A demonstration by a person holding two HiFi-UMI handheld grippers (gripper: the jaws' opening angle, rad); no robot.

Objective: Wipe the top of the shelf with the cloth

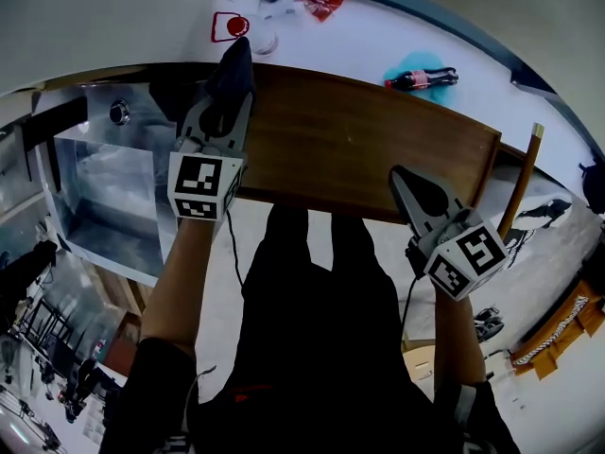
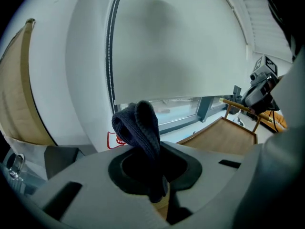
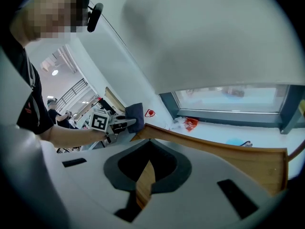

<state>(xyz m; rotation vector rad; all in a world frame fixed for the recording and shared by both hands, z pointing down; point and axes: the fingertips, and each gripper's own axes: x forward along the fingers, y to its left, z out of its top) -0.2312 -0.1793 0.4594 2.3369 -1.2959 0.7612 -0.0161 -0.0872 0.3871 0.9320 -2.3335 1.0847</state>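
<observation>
The wooden shelf top runs across the head view, with its near edge just in front of the person's legs. A dark knitted cloth sits at the shelf's left end, and my left gripper is shut on it. In the left gripper view the cloth bulges up out of the jaws of my left gripper. My right gripper hovers at the shelf's front edge on the right, shut, with nothing in it. In the right gripper view, my right gripper points along the shelf toward the cloth.
A cola bottle lies on the white sill behind the shelf, near a red packet and a red mark. A shiny metal box stands left of the shelf. A wooden post rises at the shelf's right end.
</observation>
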